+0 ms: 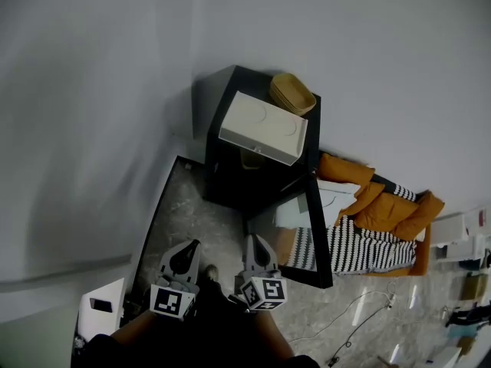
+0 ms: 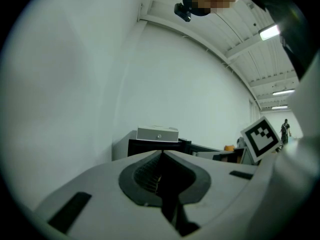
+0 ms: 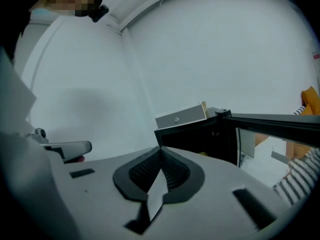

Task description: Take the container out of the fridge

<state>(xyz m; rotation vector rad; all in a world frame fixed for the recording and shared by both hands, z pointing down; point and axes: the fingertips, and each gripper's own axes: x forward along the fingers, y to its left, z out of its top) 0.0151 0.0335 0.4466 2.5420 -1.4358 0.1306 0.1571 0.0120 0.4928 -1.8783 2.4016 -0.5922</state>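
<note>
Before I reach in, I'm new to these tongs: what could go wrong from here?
Both the left tongs and right tongs are shut, so they could push rather than grip. The open fridge door stands on the right tongs' side and could get knocked. A bump could shift the white box on top.

Both arms low and close to the body, bare forearms [image 1: 136, 330] coming in from the bottom edge of the head view. Left gripper [image 1: 189, 245] and right gripper [image 1: 254, 241] sit side by side, near each other but apart, both pointing forward, marker cubes [image 1: 172, 300] facing up. Left jaws: together, pads meeting at the tips, nothing between them. Right jaws: same, tips touching, nothing held.
</note>
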